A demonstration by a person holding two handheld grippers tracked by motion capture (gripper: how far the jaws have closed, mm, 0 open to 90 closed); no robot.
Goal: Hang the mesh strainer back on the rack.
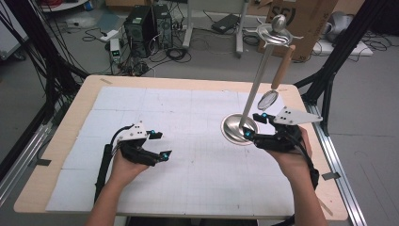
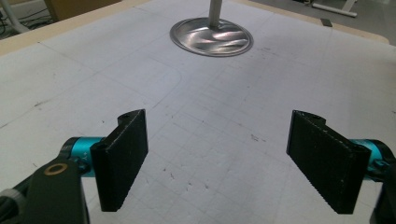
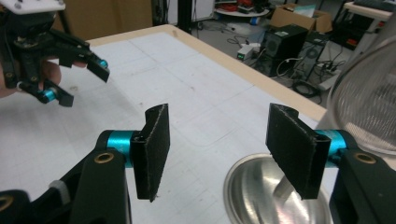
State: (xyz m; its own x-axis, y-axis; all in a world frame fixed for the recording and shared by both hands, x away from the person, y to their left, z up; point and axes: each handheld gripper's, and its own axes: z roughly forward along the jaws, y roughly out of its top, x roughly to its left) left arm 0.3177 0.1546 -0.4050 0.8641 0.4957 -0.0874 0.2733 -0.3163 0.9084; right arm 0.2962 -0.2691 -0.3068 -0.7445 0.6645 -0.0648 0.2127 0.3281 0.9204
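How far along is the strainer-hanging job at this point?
Done: the strainer already hangs from the stand, mesh bowl just above the round base. In hand: nothing. The right gripper sits by the base with jaws apart and empty; the left gripper rests open over the mat. Left: probably just pulling the right hand clear.

Both left gripper [image 1: 159, 144] and right gripper [image 1: 256, 125] jaws apart.

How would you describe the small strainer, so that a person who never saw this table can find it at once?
Start at the white gridded mat covering the table and go to its far right part, where a tall metal stand rises from a round shiny base. The strainer hangs from the stand's top, just above the right gripper. It alone has a pale wooden handle and a round wire mesh bowl at its lower end.
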